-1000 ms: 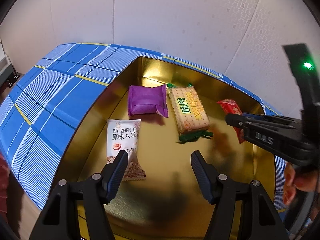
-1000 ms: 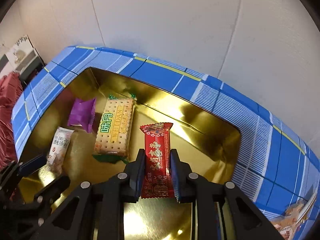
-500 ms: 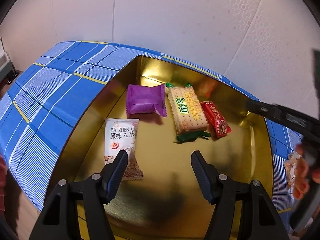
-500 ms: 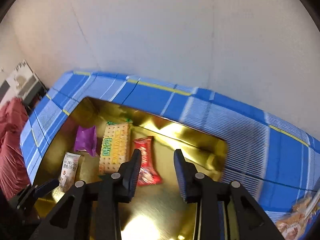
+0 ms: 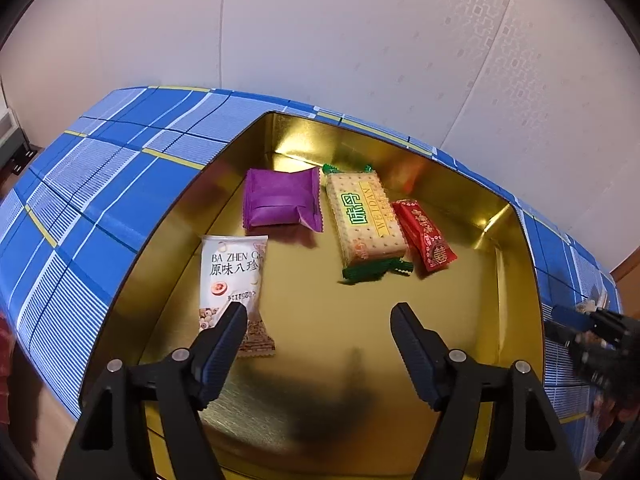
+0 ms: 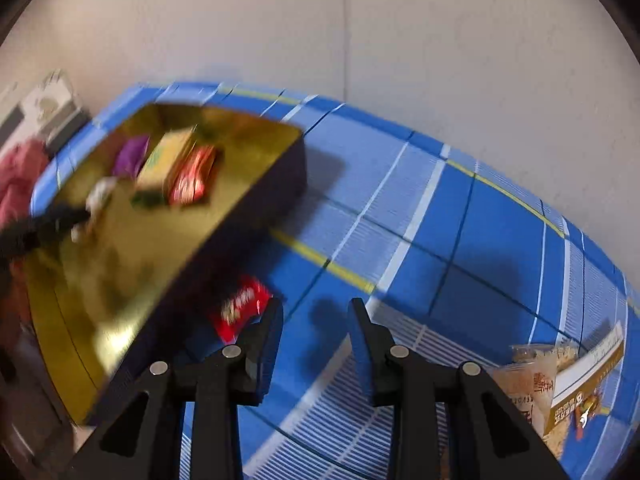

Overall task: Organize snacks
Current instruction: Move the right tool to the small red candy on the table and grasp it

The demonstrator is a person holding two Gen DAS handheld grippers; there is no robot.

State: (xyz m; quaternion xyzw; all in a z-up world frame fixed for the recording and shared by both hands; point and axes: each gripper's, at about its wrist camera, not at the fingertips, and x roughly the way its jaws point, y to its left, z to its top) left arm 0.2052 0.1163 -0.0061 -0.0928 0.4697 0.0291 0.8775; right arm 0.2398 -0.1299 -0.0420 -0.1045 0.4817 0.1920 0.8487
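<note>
A gold tin [image 5: 516,240] sits on a blue plaid cloth [image 5: 100,184]. In it lie a white nut packet [image 5: 232,276], a purple packet [image 5: 280,200], a cracker pack [image 5: 366,220] and a red packet [image 5: 424,234]. My left gripper [image 5: 318,322] is open and empty above the tin's near part. My right gripper [image 6: 316,316] is open and empty over the cloth right of the tin [image 6: 248,204]. A second red packet [image 6: 240,312] lies on the cloth by its left finger. A clear-wrapped snack [image 6: 536,380] lies at the lower right.
A gold and white snack packet [image 6: 592,388] lies beside the clear-wrapped one. The right gripper shows at the right edge of the left wrist view [image 5: 588,324]. A white wall stands behind the table. The right wrist view is blurred by motion.
My right gripper opened and left the red packet in the tin beside the crackers. It then swung right, out of the tin, over the cloth. My left gripper stayed put.
</note>
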